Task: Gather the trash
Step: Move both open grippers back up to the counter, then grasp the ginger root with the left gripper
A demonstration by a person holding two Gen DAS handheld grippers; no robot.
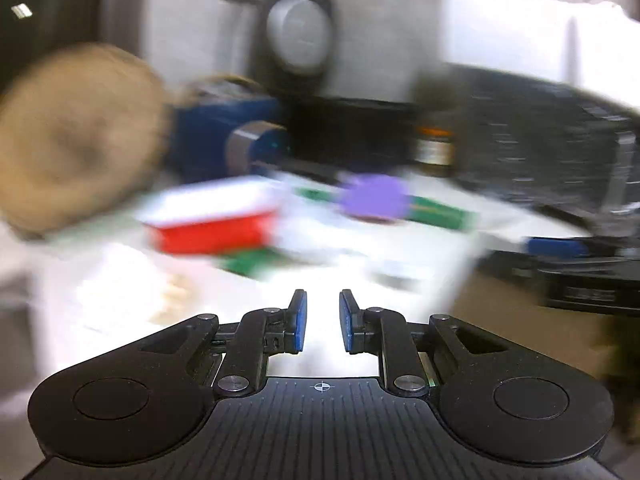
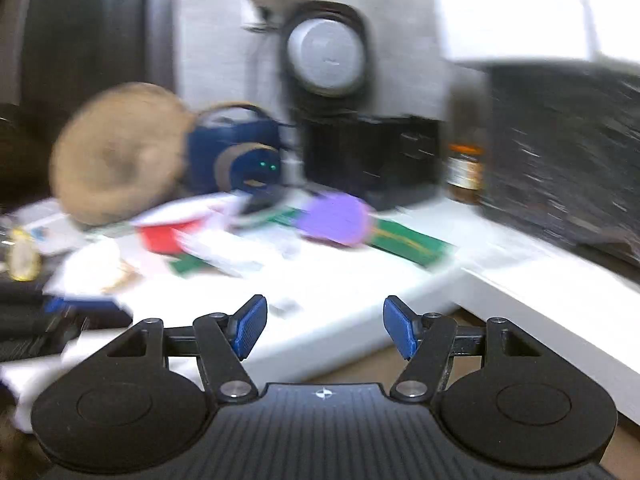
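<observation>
Through motion blur, I see my left gripper [image 1: 323, 320] with fingers narrowly parted, empty. My right gripper [image 2: 324, 326] is spread wide, empty. Litter, including a red container [image 2: 168, 234], lies at twelve o'clock on the white table [image 2: 360, 288].

Both wrist views look forward and slightly down along their fingers at the white table [image 1: 400, 280] [image 2: 360, 300], from near its front edge. Both share the red box [image 1: 212, 224] [image 2: 168, 232], the purple lid [image 1: 374, 198] [image 2: 334, 220] and the wall behind; both are blurred.
</observation>
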